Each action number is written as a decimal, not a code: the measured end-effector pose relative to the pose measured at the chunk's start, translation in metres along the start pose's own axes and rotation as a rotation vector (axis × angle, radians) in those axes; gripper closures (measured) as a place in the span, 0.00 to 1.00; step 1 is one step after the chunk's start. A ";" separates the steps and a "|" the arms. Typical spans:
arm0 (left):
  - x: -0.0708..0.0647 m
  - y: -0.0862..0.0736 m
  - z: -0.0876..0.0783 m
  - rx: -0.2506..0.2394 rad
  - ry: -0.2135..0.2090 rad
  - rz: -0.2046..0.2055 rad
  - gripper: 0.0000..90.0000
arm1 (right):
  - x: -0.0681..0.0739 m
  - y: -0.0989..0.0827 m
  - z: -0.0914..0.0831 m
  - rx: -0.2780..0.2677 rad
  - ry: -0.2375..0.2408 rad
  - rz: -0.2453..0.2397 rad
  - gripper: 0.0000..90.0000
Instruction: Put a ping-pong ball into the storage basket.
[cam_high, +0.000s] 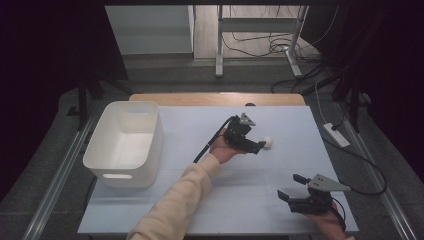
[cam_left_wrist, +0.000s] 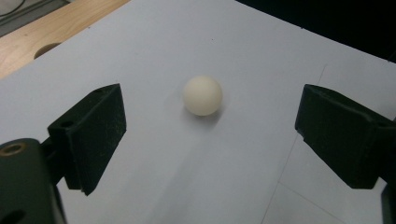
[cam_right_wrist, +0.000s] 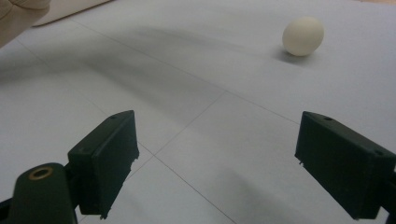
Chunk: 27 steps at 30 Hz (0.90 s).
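Observation:
A small white ball (cam_high: 268, 142) lies on the white sheet, right of the table's middle. My left gripper (cam_high: 259, 146) is held low just to its left, jaws open and pointing at it. In the left gripper view the ball (cam_left_wrist: 202, 95) rests a little beyond the open left gripper (cam_left_wrist: 211, 125), apart from both jaws. My right gripper (cam_high: 292, 186) hovers near the front right corner, open and holding nothing. In the right gripper view the ball (cam_right_wrist: 303, 36) sits far ahead to the upper right of the open right gripper (cam_right_wrist: 217, 140).
A white plastic bin (cam_high: 151, 145) stands at the table's left side. The wooden table edge (cam_high: 215, 98) shows behind the sheet. A power strip (cam_high: 336, 135) and cables lie off the right edge. A cream sleeve (cam_right_wrist: 18, 11) crosses the sheet.

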<state>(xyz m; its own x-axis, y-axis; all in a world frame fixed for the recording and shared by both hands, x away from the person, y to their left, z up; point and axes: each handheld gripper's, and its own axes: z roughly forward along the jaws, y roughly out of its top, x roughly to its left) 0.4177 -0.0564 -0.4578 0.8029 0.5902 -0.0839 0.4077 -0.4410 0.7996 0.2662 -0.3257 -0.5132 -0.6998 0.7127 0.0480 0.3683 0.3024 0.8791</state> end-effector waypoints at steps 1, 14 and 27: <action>0.000 0.000 0.000 0.003 0.000 0.002 0.11 | 0.000 0.000 0.000 0.000 0.000 0.000 0.15; 0.001 0.000 0.008 0.010 0.010 0.002 0.11 | 0.000 0.000 0.000 -0.002 -0.001 -0.001 0.15; 0.003 0.001 0.015 0.013 0.015 -0.001 0.11 | 0.000 0.000 -0.001 -0.005 -0.001 -0.003 0.15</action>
<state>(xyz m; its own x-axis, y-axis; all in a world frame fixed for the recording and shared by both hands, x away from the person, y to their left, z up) 0.4268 -0.0657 -0.4660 0.7961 0.6005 -0.0752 0.4140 -0.4497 0.7915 0.2660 -0.3264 -0.5126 -0.6999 0.7128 0.0452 0.3635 0.3011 0.8816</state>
